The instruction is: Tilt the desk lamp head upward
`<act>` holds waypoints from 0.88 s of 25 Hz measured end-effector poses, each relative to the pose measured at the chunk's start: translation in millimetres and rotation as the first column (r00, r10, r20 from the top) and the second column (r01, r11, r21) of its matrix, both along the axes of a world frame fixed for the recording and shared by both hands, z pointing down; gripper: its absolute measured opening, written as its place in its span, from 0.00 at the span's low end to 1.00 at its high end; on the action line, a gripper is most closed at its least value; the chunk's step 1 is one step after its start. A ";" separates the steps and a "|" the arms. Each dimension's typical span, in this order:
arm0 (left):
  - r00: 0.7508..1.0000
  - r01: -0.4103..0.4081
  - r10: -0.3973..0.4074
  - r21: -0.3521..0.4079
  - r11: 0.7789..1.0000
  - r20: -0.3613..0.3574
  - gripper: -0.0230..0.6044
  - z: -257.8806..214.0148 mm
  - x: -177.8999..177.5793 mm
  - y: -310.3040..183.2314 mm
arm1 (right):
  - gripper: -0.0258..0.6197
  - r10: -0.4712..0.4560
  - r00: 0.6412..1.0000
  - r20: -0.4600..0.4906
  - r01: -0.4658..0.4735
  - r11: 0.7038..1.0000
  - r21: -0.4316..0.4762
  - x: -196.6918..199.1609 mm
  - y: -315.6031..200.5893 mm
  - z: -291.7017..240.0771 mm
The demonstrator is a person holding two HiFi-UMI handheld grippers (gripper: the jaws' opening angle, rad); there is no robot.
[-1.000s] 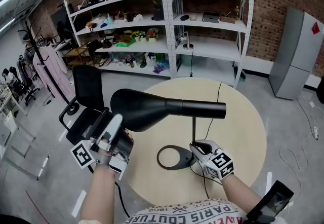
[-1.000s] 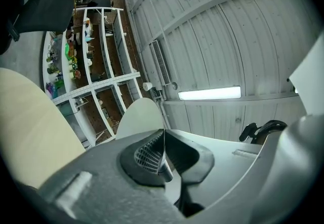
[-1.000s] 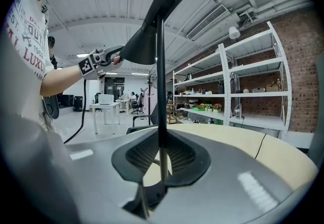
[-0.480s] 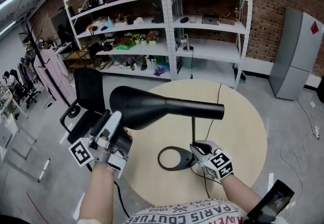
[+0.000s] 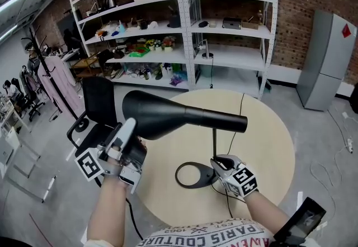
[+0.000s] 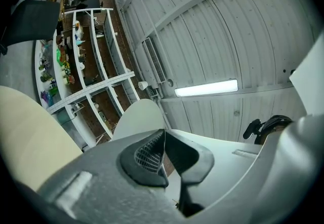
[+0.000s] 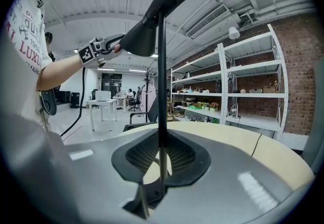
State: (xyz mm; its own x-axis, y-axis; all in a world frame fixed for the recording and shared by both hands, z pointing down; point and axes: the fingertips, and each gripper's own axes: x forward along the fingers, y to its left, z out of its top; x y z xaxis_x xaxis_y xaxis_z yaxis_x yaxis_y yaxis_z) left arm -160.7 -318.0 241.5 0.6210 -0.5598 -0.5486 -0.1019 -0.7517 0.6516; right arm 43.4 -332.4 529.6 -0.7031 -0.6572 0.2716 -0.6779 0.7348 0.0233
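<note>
Right claw [image 5: 216,161] [image 7: 161,159]: I am gripping the thin black metal stem [image 5: 213,141] [image 7: 161,91] of the desk lamp low down, just above its black ring-shaped base [image 5: 190,175]. Both pads are pressing on the stem. The base is sitting on the round pale-wood table [image 5: 268,145] [image 7: 228,139].

Left claw [image 5: 133,128] [image 6: 163,147] [image 7: 119,47]: I am holding it up at the wide mouth of the black funnel-shaped lamp head [image 5: 168,117] [image 7: 152,20], jaws closed together. The tips are touching the mouth's rim; I cannot tell whether they are pinching it.

The lamp head is sitting atop the stem, its wide end sloping down toward my left claw and its narrow end pointing up past the stem.
</note>
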 end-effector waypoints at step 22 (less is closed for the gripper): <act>1.000 0.005 -0.005 -0.007 1.000 -0.006 0.16 -8.1 -2.8 -12.5 | 0.12 0.067 0.998 0.013 -0.066 0.994 -0.092 6.3 -11.2 -0.5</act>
